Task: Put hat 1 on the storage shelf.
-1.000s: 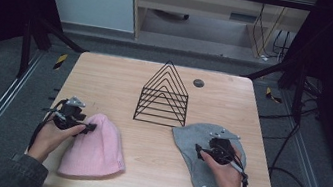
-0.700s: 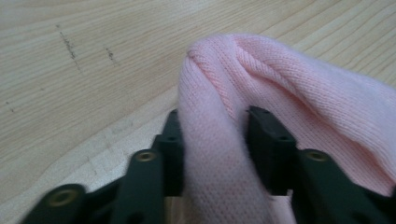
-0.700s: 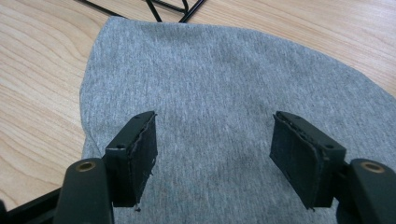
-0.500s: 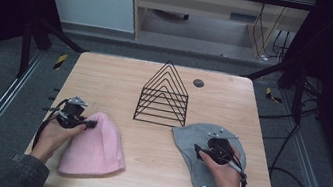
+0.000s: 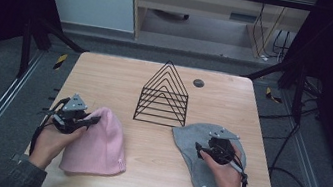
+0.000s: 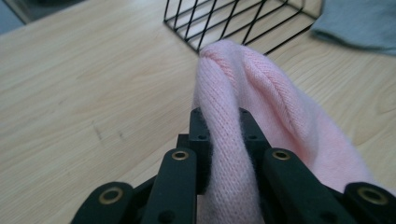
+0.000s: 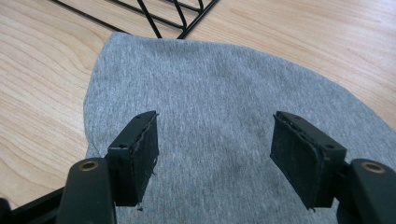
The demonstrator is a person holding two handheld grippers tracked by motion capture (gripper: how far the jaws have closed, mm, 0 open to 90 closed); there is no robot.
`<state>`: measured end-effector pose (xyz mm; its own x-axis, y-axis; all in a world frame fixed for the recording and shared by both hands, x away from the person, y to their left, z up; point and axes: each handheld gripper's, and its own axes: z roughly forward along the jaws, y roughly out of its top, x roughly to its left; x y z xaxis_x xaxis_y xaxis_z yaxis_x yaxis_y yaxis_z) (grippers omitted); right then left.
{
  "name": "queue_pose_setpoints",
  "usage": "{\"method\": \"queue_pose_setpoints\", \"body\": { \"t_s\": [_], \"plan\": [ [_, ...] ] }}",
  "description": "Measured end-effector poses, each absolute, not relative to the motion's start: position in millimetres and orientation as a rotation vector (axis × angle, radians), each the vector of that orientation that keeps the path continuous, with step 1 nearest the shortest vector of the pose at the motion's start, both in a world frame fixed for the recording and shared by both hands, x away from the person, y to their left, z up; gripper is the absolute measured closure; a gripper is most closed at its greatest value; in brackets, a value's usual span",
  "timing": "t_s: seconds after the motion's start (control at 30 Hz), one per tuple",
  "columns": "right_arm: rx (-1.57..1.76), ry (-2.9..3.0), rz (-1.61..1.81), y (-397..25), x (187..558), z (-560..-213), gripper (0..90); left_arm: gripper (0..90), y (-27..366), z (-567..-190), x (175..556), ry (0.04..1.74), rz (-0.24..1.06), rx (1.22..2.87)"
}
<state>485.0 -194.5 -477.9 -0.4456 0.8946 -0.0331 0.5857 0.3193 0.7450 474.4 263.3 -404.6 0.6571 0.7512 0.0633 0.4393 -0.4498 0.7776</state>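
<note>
Two beanies lie on the desk (image 5: 107, 74) before one wire rack (image 5: 164, 96). The left tool (image 6: 224, 135) is clamped on a fold of the pink beanie (image 6: 261, 107). The right tool (image 7: 215, 154), jaws apart, hangs just above the grey beanie (image 7: 219, 93).

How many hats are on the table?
2. The pink beanie lies at the table's near left, with the left gripper pinching a fold of it. The grey beanie lies flat at the near right, under the open right gripper.
</note>
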Motion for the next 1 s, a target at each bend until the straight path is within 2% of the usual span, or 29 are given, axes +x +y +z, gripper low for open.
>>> {"method": "queue_pose_setpoints", "body": {
  "t_s": [0.33, 0.6, 0.83, 1.0],
  "plan": [
    [1.249, 2.112, 0.970, -192.1, 482.4, -471.4, 36.7, 79.7, 236.7, -372.2, 454.9, 0.810, 0.561, 2.069],
    [1.171, 2.096, 1.020, -184.4, 477.4, -461.4, 38.9, 80.1, 226.9, -331.1, 467.6, 0.751, 0.619, 2.047],
    [1.063, 2.082, 1.130, -165.5, 469.1, -437.7, 39.7, 80.0, 223.8, -300.1, 477.5, 0.684, 0.625, 1.994],
    [0.983, 2.139, 1.175, -144.3, 465.8, -418.9, 42.7, 80.0, 220.3, -278.9, 490.6, 0.643, 0.652, 2.016]
  ]
}}
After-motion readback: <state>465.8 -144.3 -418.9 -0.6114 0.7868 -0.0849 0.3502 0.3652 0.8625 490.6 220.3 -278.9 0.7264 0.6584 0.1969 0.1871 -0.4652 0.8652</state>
